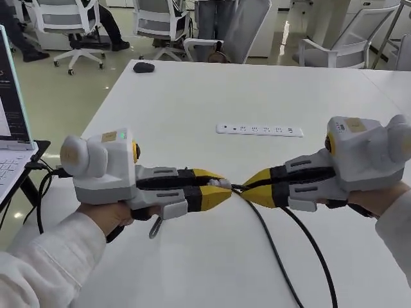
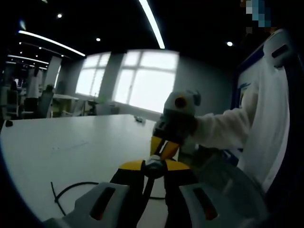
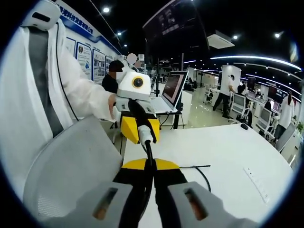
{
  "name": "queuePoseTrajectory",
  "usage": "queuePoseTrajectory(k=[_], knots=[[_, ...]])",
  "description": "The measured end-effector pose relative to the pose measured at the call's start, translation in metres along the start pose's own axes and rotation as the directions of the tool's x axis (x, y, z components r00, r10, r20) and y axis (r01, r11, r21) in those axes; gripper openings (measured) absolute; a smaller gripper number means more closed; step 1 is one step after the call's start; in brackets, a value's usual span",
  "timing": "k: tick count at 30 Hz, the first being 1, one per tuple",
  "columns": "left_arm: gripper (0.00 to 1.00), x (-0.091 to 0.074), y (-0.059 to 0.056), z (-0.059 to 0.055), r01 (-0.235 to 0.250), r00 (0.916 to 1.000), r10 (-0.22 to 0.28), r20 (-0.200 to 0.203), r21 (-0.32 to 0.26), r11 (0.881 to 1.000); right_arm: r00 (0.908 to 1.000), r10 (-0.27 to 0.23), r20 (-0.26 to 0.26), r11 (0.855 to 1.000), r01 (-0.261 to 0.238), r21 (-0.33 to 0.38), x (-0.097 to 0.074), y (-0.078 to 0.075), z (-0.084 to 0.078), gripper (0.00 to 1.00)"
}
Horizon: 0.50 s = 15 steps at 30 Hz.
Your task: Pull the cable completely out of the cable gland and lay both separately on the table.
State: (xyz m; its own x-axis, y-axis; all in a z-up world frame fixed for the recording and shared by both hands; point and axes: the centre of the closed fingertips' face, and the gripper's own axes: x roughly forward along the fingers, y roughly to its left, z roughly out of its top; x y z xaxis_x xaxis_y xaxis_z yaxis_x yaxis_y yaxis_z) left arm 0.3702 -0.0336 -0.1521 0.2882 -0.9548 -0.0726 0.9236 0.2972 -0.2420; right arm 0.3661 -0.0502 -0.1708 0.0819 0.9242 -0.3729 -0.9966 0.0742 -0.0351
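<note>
- The yellow-tipped left tongs (image 1: 223, 187) are clamped together on a small whitish cable gland (image 1: 221, 183), held in the air above the white worktop (image 1: 257, 90).
- The yellow-tipped right tongs (image 1: 249, 186) face them tip to tip, just beside the gland, and are pressed shut on the thin black cable (image 1: 270, 247).
- In the right gripper view the black cable (image 3: 148, 151) runs from the end of the cable gland (image 3: 145, 135) straight into the right tongs (image 3: 151, 164), so it looks to be still in the gland.
- In the left gripper view the cable gland (image 2: 154, 164) sits between the tips of the left tongs (image 2: 154, 167).
- Two black strands trail down across the worktop toward the near edge.
- A long white power strip (image 1: 259, 130) lies farther back, a dark computer mouse (image 1: 143, 67) near the far edge, and an open laptop (image 1: 9, 128) off to the left.
</note>
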Motion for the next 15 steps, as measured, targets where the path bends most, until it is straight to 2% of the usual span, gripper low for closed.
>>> queuePoseTrajectory(k=[6,15], knots=[[0.16,-0.001,0.001,-0.001,-0.006,1.0,0.006,0.003,-0.004,1.0,0.9996,-0.016,-0.023,1.0,0.016,0.013,-0.009,-0.003,-0.012,0.03],[0.16,0.001,0.002,-0.005,-0.005,0.9999,0.004,-0.011,-0.003,1.0,0.9964,-0.041,-0.074,0.998,0.045,0.047,-0.021,-0.009,-0.04,0.03]])
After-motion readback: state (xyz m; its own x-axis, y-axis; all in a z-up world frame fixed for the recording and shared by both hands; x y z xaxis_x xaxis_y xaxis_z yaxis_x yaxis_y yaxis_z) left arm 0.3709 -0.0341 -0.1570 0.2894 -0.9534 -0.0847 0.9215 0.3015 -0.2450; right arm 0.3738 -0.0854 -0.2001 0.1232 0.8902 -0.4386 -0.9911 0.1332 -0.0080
